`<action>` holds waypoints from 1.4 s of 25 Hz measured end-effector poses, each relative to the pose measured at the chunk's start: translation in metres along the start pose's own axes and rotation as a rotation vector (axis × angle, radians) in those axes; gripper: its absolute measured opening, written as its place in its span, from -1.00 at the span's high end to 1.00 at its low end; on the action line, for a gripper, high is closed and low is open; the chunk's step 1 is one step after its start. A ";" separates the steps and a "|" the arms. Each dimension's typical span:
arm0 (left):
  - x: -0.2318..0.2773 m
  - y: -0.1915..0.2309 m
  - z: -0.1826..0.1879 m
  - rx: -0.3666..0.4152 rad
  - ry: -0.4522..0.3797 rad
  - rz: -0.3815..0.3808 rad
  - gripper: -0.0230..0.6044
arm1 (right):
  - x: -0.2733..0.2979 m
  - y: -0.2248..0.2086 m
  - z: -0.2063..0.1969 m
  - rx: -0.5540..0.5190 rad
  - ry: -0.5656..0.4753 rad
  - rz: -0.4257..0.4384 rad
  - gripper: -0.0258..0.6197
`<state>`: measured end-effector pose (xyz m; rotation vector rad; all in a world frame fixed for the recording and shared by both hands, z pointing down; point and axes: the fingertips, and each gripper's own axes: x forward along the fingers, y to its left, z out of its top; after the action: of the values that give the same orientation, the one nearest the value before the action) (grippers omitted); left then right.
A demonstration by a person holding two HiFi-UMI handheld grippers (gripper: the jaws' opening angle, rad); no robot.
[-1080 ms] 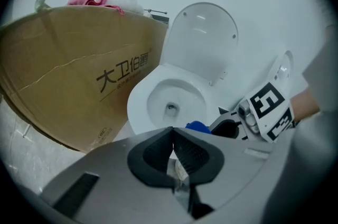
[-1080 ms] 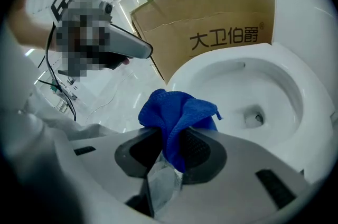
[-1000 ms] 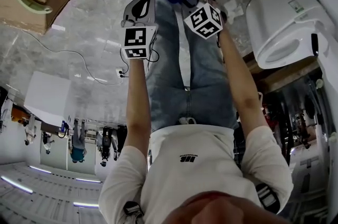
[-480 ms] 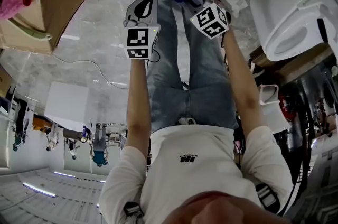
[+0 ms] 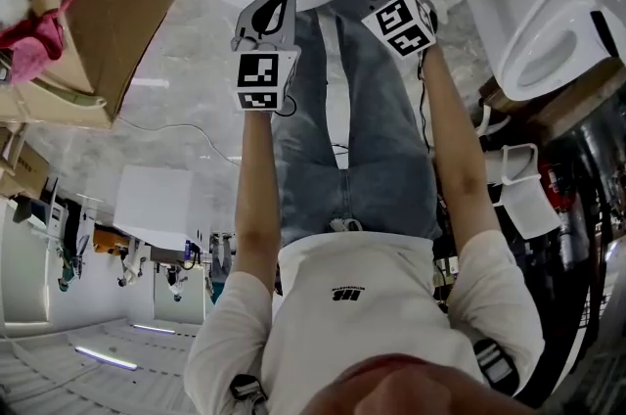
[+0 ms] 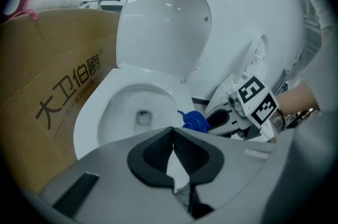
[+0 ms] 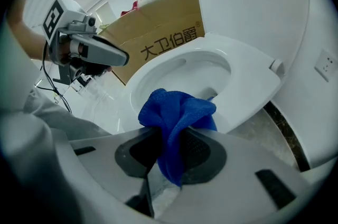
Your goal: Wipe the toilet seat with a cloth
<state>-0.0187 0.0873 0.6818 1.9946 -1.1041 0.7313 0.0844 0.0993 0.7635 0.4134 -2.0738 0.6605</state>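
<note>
right gripper view: our right gripper (image 7: 171,150) is clenched on a bunched blue microfibre cloth (image 7: 177,112), held at the near edge of the white plastic toilet seat (image 7: 253,77). the white lid (image 7: 248,1) stands raised. our left gripper (image 6: 173,151) is closed on nothing, near the seat's front edge. we judge that most of the seat is yet to be wiped.

The blue cloth (image 7: 177,117), low in the centre of the right gripper view, is showing a nubbly, matt woven pile. Behind it the toilet seat (image 7: 248,67) is gleaming smooth, glossy white, and the lid (image 6: 161,27) is doing the same. The right claw (image 7: 171,157) is looking like matt grey plastic with dark, finely ribbed pads (image 7: 202,154). At the left of the left gripper view, the box (image 6: 47,96) is reading as dull brown cardboard. The floor (image 5: 186,61) is shining like polished, grey-veined stone.
</note>
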 end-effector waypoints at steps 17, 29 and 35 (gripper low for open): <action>0.024 -0.005 0.035 0.049 0.007 -0.051 0.89 | -0.010 -0.086 0.038 0.062 -0.062 -0.110 0.64; 0.038 -0.009 0.090 0.081 -0.073 -0.072 0.89 | -0.023 -0.124 0.062 0.032 -0.031 -0.202 0.64; 0.015 -0.018 0.134 0.112 -0.137 -0.080 0.89 | -0.074 -0.110 0.096 -0.009 -0.090 -0.266 0.63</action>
<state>0.0212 -0.0212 0.6107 2.1981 -1.0750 0.6350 0.1182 -0.0428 0.6905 0.7111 -2.0563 0.4806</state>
